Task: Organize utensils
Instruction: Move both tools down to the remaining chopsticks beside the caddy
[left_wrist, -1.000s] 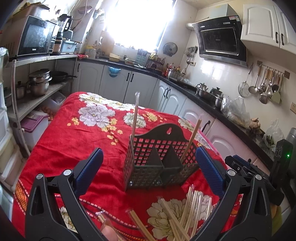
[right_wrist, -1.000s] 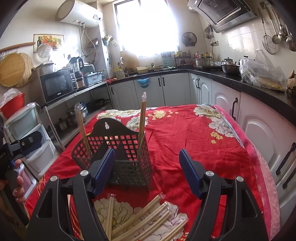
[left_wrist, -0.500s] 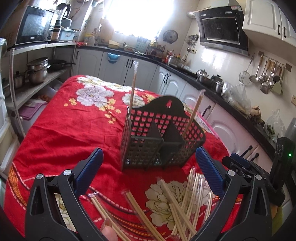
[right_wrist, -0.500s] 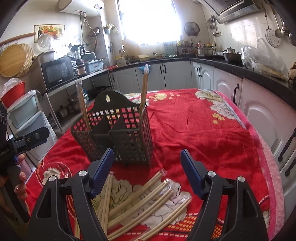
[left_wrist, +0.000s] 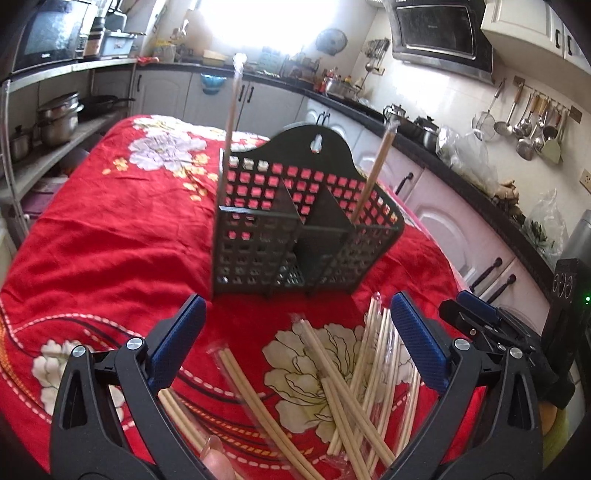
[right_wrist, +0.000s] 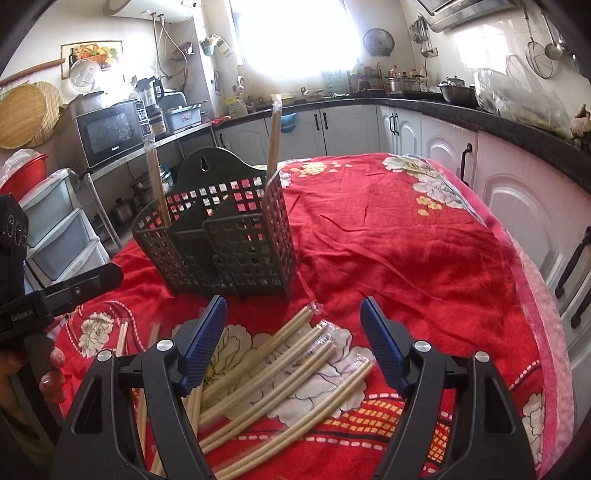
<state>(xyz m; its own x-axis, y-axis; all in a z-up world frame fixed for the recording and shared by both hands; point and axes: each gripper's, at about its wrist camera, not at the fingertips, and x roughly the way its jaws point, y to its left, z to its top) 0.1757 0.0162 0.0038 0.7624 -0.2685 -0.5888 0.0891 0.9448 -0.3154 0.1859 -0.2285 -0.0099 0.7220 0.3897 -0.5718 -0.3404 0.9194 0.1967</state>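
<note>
Hovering low over a red floral tablecloth (left_wrist: 110, 229), the left gripper (left_wrist: 295, 343) shows both blue-padded jaws spread wide with nothing between them but cloth and loose sticks. A dark perforated utensil caddy (left_wrist: 295, 229) stands upright on the cloth at 12 o'clock from this gripper, divided inside by partitions. One wrapped chopstick pair (left_wrist: 233, 110) rises nearly vertical from the caddy's left rear corner; a second wrapped pair (left_wrist: 373, 177) leans out of the right-hand compartment toward 1 o'clock. A scatter of loose chopsticks (left_wrist: 354, 387) lies flat on the cloth just in front of the caddy, fanning from 5 to 6 o'clock of it, several in clear sleeves and crossing one another. A fingertip (left_wrist: 218, 465) shows at the bottom edge of the left wrist view. The right gripper (right_wrist: 293, 339) is likewise wide open and grips nothing; part of its body shows at 3 o'clock in the left wrist view (left_wrist: 491, 328). From the right wrist view the caddy (right_wrist: 229, 240) sits at 11 o'clock, apart from the jaws, with one upright pair (right_wrist: 275, 136) at its near right corner and another (right_wrist: 157, 181) leaning in the far left compartment. More sleeved chopsticks (right_wrist: 280, 373) lie between and below the right jaws, angled toward 2 o'clock. The left hand (right_wrist: 48, 373), nails painted, wraps its gripper handle at 9 o'clock.
</note>
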